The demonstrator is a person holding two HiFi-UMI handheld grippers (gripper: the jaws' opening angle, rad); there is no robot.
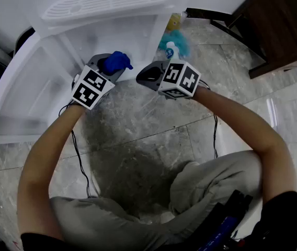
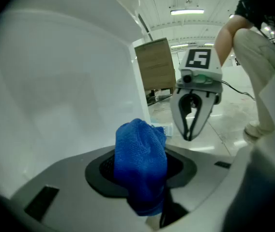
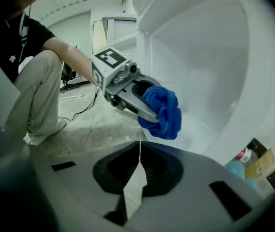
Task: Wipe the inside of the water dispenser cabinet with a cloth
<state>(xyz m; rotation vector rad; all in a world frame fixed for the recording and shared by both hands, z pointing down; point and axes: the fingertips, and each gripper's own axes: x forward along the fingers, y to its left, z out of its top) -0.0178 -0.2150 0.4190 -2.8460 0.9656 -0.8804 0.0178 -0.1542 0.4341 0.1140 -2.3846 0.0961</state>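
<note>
A bunched blue cloth (image 1: pixel 118 61) is clamped in my left gripper (image 1: pixel 112 70), which is shut on it at the open front of the white water dispenser cabinet (image 1: pixel 93 38). In the left gripper view the cloth (image 2: pixel 140 168) fills the space between the jaws, with the cabinet's white inner wall (image 2: pixel 60 95) close behind. My right gripper (image 1: pixel 144 78) hovers just to the right of the left one, shut and holding nothing. The right gripper view shows its jaws meeting in a thin line (image 3: pixel 139 151), with the left gripper and its cloth (image 3: pixel 164 111) just ahead.
The cabinet door (image 1: pixel 20 88) stands swung open to the left. A blue spray bottle and a yellow bottle (image 1: pixel 172 40) stand on the marble floor right of the cabinet. A dark wooden cabinet (image 1: pixel 279 22) is at the far right. Cables (image 1: pixel 80 161) trail across the floor by the person's knees.
</note>
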